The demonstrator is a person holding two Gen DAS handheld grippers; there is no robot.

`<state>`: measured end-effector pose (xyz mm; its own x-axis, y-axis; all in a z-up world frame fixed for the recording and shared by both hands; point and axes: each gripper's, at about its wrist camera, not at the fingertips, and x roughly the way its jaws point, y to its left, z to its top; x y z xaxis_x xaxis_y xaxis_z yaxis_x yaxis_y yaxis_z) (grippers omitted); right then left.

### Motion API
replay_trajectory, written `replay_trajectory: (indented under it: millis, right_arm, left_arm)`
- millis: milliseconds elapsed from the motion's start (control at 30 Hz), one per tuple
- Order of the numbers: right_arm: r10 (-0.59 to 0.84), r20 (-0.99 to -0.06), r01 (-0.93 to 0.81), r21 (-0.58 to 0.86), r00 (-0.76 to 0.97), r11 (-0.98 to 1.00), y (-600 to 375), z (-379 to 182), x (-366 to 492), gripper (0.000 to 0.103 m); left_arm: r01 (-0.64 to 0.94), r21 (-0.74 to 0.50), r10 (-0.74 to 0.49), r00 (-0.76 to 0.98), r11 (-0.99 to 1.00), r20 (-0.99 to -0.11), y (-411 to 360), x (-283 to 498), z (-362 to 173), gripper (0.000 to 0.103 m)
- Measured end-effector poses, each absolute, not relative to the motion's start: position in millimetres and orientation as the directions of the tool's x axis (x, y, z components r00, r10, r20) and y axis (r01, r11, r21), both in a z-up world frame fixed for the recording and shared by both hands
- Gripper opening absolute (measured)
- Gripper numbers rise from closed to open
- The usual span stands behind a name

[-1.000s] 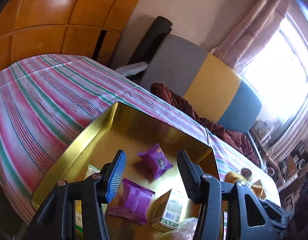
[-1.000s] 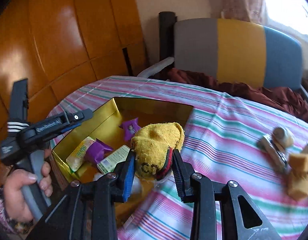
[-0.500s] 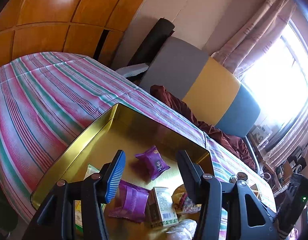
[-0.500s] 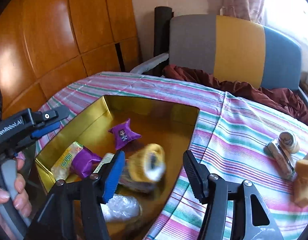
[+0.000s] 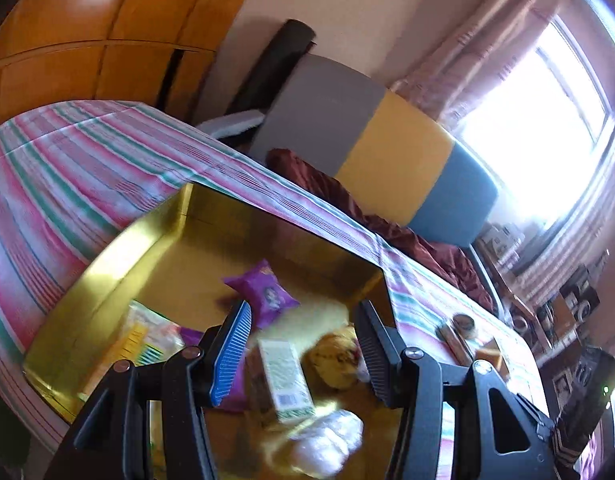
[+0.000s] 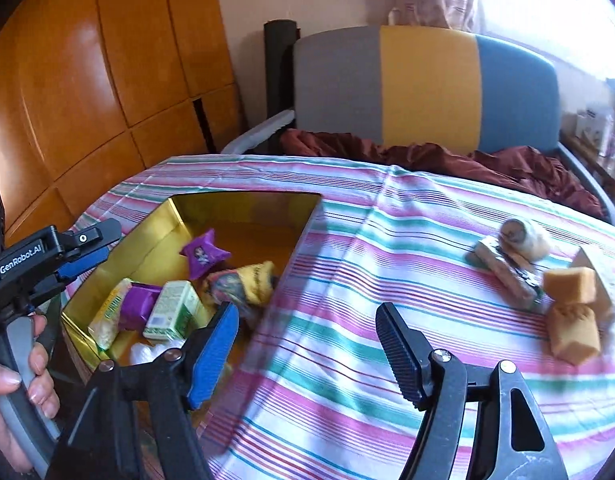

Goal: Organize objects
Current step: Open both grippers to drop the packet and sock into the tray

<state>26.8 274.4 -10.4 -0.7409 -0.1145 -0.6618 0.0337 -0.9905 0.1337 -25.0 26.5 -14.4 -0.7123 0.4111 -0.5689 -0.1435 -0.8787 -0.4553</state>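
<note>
**Inspector A:** Yellow sock (image 6: pixel 249 282), rolled into a bundle with a printed patch and a dark band at one end. It lay inside the gold tin (image 6: pixel 155 240), against the wall nearest the striped tablecloth (image 6: pixel 367 280), blurred in both views.

**Inspector B:** Who had hold of it?

**Inspector A:** Nobody. The right gripper (image 6: pixel 307 340) hung over the tin's corner and the cloth, its jaws opening with nothing between the pads. The left gripper (image 5: pixel 303 344) stood half spread above the tin, also gripping nothing.

**Inspector B:** What shared the tin?

**Inspector A:** A purple packet (image 6: pixel 203 254) toward the back, a second purple wrapper (image 6: pixel 137 306), a green-and-white carton (image 6: pixel 171 316) just beside the sock, a yellow-green sachet (image 6: pixel 111 312) by the left wall, and crumpled clear plastic (image 5: pixel 327 440) at the near edge.

**Inspector B:** And outside it?

**Inspector A:** Well apart on the cloth, a wrapped bar (image 6: pixel 507 276), a small roll (image 6: pixel 523 236) and tan sponge blocks (image 6: pixel 571 312). A hand (image 6: pixel 11 392) held the left gripper's handle.
</note>
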Motion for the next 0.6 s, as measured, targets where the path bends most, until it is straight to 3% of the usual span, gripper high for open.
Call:
replay_trajectory:
  millis: [600]
  right_arm:
    - [0.043,-0.768,-0.165,0.082,-0.639,-0.983,364,-49,79,0.074]
  left_arm:
    - [-0.502,-0.33,0.587,-0.534,-0.799,-0.609,131,29,-13,0.054]
